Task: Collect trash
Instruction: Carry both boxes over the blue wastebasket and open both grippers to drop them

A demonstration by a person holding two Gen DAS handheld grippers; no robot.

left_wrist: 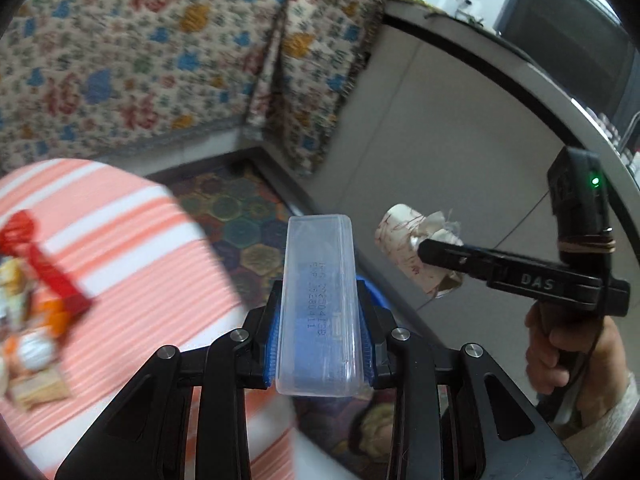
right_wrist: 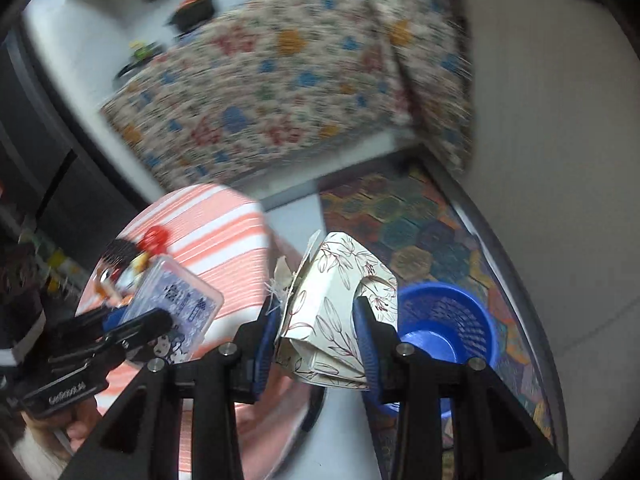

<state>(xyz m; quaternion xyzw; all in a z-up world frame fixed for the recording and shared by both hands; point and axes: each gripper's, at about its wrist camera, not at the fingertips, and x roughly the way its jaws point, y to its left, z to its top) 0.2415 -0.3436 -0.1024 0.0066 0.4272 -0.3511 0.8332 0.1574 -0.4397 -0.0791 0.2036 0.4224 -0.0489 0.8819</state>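
Observation:
My left gripper is shut on a clear plastic box and holds it in the air beside the round striped table. It also shows in the right wrist view with the plastic box. My right gripper is shut on a crushed floral paper cup, held just left of a blue bin on the floor. In the left wrist view the right gripper holds the paper cup at right. Several wrappers lie on the table.
A sofa with a floral cover stands behind. A patterned hexagon rug covers the floor under the bin. A white cabinet wall runs along the right. The table's striped cloth sits left of the bin.

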